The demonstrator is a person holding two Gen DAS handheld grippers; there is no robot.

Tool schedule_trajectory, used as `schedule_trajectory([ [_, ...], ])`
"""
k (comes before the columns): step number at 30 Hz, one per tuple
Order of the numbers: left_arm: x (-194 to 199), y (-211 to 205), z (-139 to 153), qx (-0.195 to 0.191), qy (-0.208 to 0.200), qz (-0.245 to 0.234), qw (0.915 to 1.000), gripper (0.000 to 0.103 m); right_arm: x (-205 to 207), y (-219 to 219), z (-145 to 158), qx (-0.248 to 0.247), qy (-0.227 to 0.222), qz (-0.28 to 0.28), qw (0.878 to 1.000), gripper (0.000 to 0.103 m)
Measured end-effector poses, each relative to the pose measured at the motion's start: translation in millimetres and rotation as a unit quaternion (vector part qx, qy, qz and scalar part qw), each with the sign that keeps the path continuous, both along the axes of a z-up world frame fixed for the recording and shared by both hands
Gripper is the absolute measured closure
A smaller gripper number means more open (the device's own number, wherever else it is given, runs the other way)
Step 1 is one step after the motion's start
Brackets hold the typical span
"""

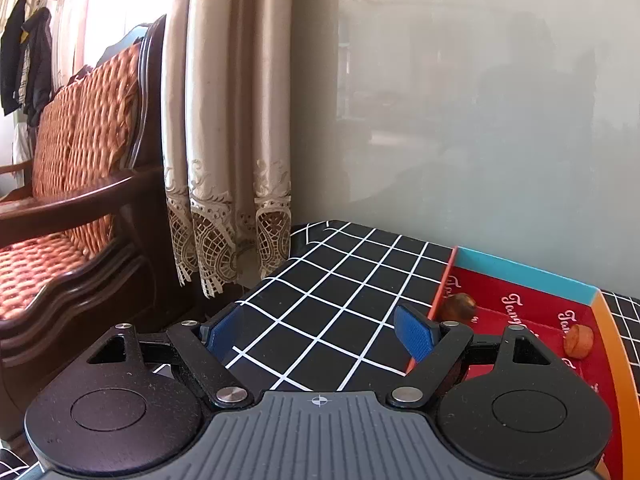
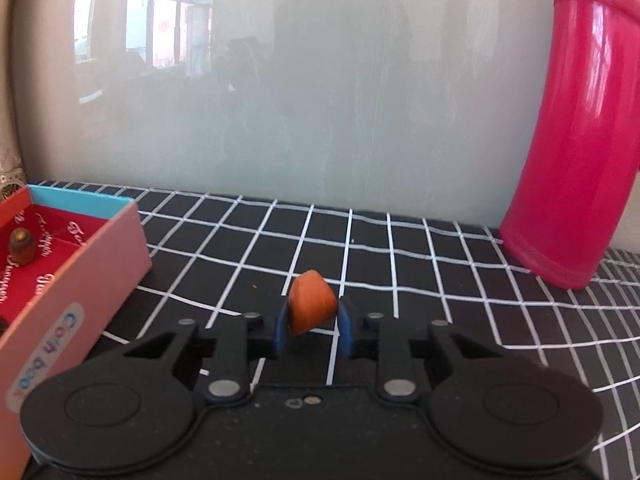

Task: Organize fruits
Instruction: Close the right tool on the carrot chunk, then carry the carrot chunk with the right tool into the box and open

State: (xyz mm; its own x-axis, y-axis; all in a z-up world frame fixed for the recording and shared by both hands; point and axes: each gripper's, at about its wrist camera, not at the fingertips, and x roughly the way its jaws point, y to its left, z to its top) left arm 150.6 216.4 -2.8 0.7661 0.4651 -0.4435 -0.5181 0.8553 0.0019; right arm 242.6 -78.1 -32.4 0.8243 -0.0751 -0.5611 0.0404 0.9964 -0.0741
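Right tongs [image 2: 313, 326] squeeze an orange fruit piece [image 2: 311, 303] above the worktop [image 2: 400, 264]. Left tongs [image 1: 320, 330] gape apart beside the box [image 1: 520, 270], holding maybe two fruits.

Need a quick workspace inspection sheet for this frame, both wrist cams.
Surface: black tablecloth with white grid.
Job's things: open red-lined cardboard box holding a brown fruit and an orange fruit; orange fruit piece in the right gripper.
Clutter: tall pink plastic bottle.
Grippers: left gripper open, empty; right gripper shut on the piece.
Cables: nothing seen.
Surroundings: glossy grey wall, beige lace-trimmed curtain, wooden cushioned bench.
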Motion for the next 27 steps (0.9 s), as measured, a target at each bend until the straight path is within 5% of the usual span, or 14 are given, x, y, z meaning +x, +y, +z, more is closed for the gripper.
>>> schedule_trajectory([
  [23, -41.2, 9.8, 15.2, 0.000, -0.010, -0.008, 0.9999, 0.021, -74.4, 118.9, 54.6, 0.014, -0.052, 0.152, 0.987, 0.080],
  [27, -45.9, 12.6, 15.1, 0.002, -0.011, -0.012, 0.9999, 0.021, -84.6, 125.9, 59.6, 0.009, -0.073, 0.148, 0.986, 0.066],
])
